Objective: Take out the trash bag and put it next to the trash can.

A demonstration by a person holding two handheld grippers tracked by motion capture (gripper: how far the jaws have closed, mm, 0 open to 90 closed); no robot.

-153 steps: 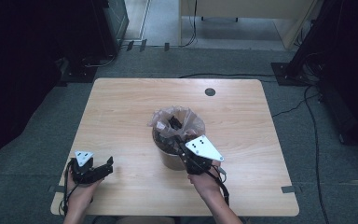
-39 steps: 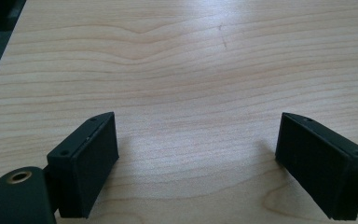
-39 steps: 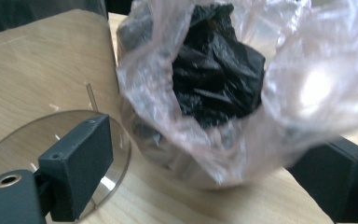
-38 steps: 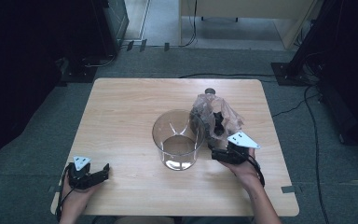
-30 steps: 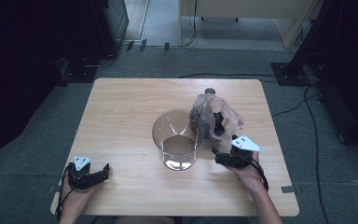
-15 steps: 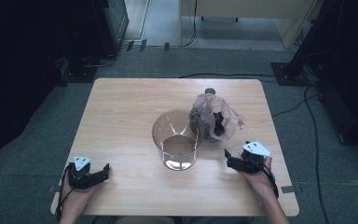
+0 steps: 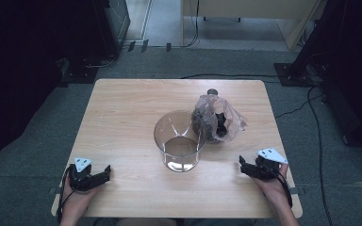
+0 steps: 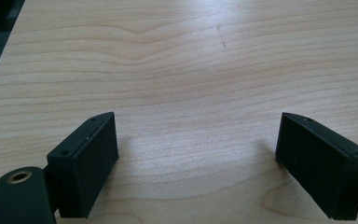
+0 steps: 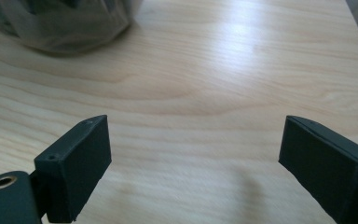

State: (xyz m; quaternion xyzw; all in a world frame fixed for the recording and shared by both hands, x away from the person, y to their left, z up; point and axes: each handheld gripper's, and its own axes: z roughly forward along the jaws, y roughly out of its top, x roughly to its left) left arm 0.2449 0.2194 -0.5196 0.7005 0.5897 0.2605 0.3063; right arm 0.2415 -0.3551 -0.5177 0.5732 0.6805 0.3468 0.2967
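Note:
A clear glass jar (image 7: 179,140) stands upright and open-mouthed in the middle of the wooden table (image 7: 122,113). Just right of it and touching it sits a crumpled clear plastic bag (image 7: 218,118) with dark items inside. The bag's lower edge (image 9: 60,23) appears at the top left of the right gripper view. My right gripper (image 7: 243,166) rests open near the front right edge, apart from the bag. Its jaws stand wide over bare wood (image 9: 193,158). My left gripper (image 7: 104,171) lies open at the front left corner, nothing between its fingers (image 8: 196,163).
A small dark round mark (image 7: 211,92) sits on the table behind the bag. Cables (image 7: 306,108) run over the grey floor to the right and behind. Dark equipment stands at both sides of the room.
Earlier my right gripper held the bag inside the jar, then lifted it out to the jar's right. It has let go and drawn back toward the front right edge. The left hand stayed put.

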